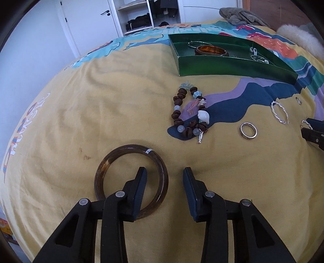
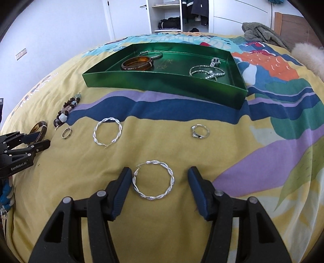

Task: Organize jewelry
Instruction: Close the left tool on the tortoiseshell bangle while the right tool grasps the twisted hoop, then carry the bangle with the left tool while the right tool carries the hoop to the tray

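Observation:
My left gripper (image 1: 164,172) is open; its left finger reaches inside a brown bangle (image 1: 105,168) lying on the bedspread, the right finger outside it. A beaded bracelet (image 1: 180,113), a silver ring (image 1: 248,130) and a twisted silver hoop (image 1: 279,112) lie beyond. My right gripper (image 2: 159,172) is open with a twisted silver hoop earring (image 2: 153,180) lying between its fingers. A second hoop (image 2: 107,131), a silver ring (image 2: 200,131) and a band ring (image 2: 66,133) lie ahead. The green tray (image 2: 162,85) holds an amber bangle (image 2: 137,63) and silver chains (image 2: 206,71).
The jewelry lies on a yellow patterned bedspread (image 2: 81,172). A grey garment (image 2: 261,33) and a fluffy cushion (image 2: 307,56) lie at the far right. A white wardrobe with open shelves (image 2: 168,16) stands behind the bed.

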{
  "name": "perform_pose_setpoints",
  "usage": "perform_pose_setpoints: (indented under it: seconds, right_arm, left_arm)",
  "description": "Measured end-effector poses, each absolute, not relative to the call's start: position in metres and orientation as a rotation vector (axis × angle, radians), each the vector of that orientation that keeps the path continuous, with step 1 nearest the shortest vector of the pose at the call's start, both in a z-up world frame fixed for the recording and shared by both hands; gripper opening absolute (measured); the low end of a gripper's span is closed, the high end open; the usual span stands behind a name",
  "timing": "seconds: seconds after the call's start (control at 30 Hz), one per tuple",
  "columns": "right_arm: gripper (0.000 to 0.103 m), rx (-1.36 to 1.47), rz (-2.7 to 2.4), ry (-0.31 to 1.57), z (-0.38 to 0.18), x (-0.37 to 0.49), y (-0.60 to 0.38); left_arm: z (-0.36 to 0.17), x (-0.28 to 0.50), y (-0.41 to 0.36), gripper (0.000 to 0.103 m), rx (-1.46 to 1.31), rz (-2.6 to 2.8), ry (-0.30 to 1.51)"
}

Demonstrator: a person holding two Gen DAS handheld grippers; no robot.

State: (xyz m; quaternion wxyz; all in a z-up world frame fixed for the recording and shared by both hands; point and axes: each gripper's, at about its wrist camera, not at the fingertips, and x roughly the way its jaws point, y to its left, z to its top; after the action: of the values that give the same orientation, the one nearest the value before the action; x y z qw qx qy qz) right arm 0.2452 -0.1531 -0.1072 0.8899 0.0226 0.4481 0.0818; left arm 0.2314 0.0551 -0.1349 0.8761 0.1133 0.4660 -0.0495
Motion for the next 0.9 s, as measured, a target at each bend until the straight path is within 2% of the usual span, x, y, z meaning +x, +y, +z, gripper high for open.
perform_pose_setpoints:
  seconds: [0.07,0.17,0.9]
  right_arm:
    - [0.038,0.062,0.166,0.927,-0.107,0.244,-0.158]
    - [0.038,0.112,0.181,0.924,-0.106,0.242,-0.167]
    - [0.038,0.14,0.182,0.854,-0.076,0.191,-0.178]
  left_arm:
    - [-0.134,0.232,0.052,0.027,0.239,-0.106,0.978]
    - [-0.133,0.233,0.047,0.011,0.235,-0.12,0.991]
    - [-0.091,0.206,0.066,0.01,0.048,-0.094,0.942]
